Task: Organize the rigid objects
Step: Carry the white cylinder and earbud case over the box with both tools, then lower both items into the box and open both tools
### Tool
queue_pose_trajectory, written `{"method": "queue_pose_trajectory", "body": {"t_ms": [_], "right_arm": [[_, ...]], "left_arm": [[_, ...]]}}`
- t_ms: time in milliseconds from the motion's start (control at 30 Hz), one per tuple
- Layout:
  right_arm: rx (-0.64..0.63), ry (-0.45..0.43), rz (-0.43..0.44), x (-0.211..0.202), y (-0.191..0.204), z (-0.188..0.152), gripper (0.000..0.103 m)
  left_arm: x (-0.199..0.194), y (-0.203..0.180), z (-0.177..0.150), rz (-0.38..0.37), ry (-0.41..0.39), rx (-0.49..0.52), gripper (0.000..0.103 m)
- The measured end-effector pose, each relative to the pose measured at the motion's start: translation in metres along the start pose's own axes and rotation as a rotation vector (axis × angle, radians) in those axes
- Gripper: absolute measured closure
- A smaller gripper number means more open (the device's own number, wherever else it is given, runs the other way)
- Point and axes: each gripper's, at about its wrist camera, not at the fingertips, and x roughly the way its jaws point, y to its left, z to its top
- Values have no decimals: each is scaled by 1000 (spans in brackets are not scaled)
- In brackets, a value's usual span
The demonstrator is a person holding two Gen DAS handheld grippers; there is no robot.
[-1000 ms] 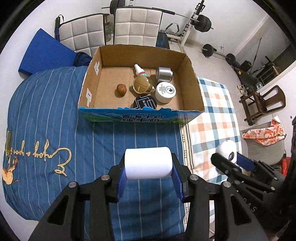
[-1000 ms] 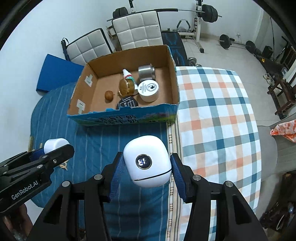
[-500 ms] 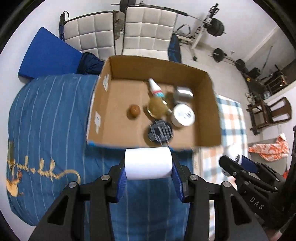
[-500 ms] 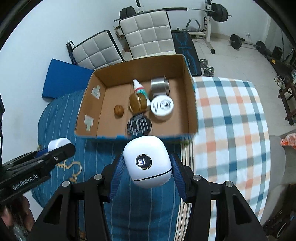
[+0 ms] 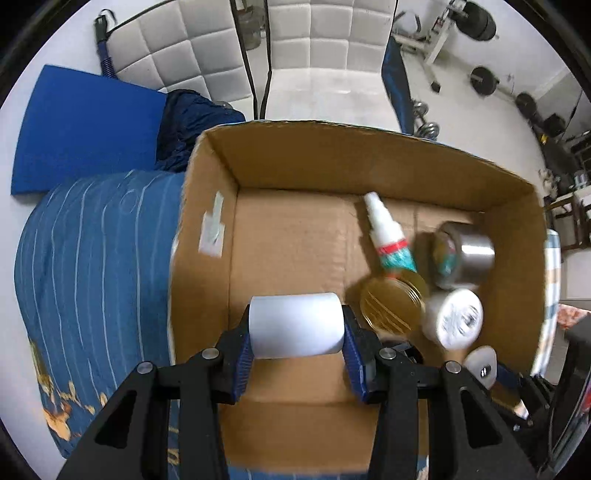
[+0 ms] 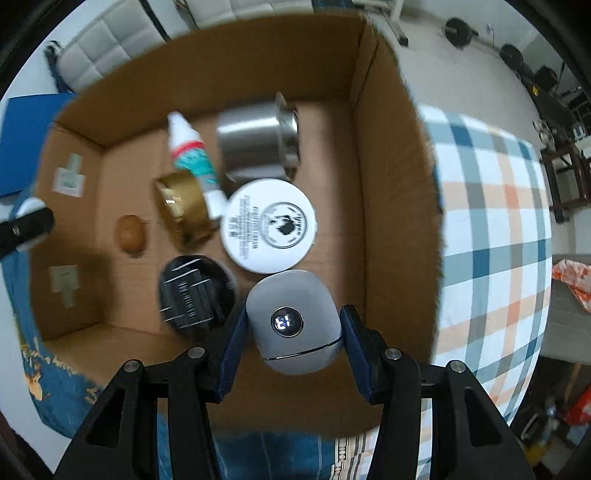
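My left gripper (image 5: 296, 325) is shut on a white cylinder (image 5: 295, 325) and holds it inside the open cardboard box (image 5: 207, 229), over its left-middle floor. My right gripper (image 6: 293, 332) is shut on a white egg-shaped device (image 6: 291, 321) with a small round display, held over the box's (image 6: 391, 206) near right part. In the box lie a white dropper bottle (image 6: 188, 147), a gold-lidded jar (image 6: 183, 210), a steel tin (image 6: 258, 138), a white round jar (image 6: 269, 225), a black round case (image 6: 195, 295) and a small brown ball (image 6: 130, 233).
The box stands on a bed with a blue striped cover (image 5: 85, 266) and a checked cloth (image 6: 495, 221) to its right. White padded chairs (image 5: 303, 33) and a blue mat (image 5: 81, 125) lie behind it. Gym weights (image 5: 480, 26) stand at the far right.
Both grippers have moved forward from above the bed cover to over the box, each still holding its object. The box contents now appear close below them.
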Motion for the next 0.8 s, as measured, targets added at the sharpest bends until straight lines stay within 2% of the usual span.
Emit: {"method": "queue_pose_trajectory", "body": {"t_ms": [67, 267, 433, 667, 767, 800], "right_arm": [[-7, 16, -37, 7, 3, 5, 50], [-37, 100, -19, 25, 13, 14, 50], [-33, 161, -19, 45, 9, 18, 50], [-15, 196, -19, 53, 6, 23, 50], [5, 214, -5, 54, 2, 27, 50], [12, 221, 8, 55, 1, 29, 50]], "left_arm": [[14, 0, 11, 8, 22, 8, 63], [45, -1, 36, 26, 85, 20, 63], [66, 0, 44, 23, 155, 28, 63], [80, 6, 54, -2, 202, 1, 62], [82, 10, 58, -14, 217, -10, 53], [81, 10, 58, -15, 218, -14, 53]]}}
